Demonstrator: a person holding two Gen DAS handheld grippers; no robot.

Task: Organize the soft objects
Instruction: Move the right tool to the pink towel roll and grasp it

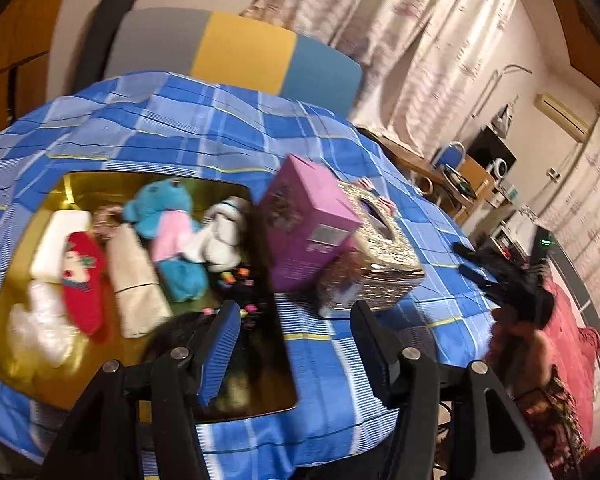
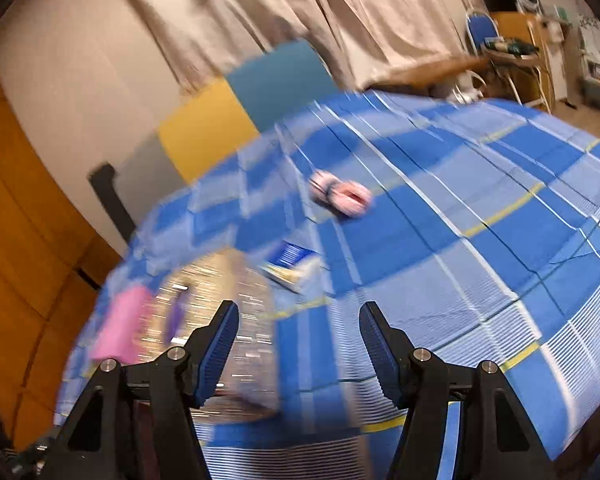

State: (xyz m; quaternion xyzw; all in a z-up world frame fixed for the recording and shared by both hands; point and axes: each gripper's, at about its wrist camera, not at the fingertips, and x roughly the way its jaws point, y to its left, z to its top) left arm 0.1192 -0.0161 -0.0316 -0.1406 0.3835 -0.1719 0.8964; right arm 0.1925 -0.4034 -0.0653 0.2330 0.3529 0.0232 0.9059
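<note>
gold tray (image 1: 76,188) ahead-left of left gripper (image 1: 296,320) already holds plush toys (image 1: 168,228); pink-white soft item (image 2: 342,196) lies loose, well ahead of right gripper (image 2: 300,324) (both grippers agape, empty).

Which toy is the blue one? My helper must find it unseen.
Start at the gold tray on the blue checked cloth. The blue plush toy lies mid-tray between a beige pouch and a white plush. It alone wears pink.
</note>
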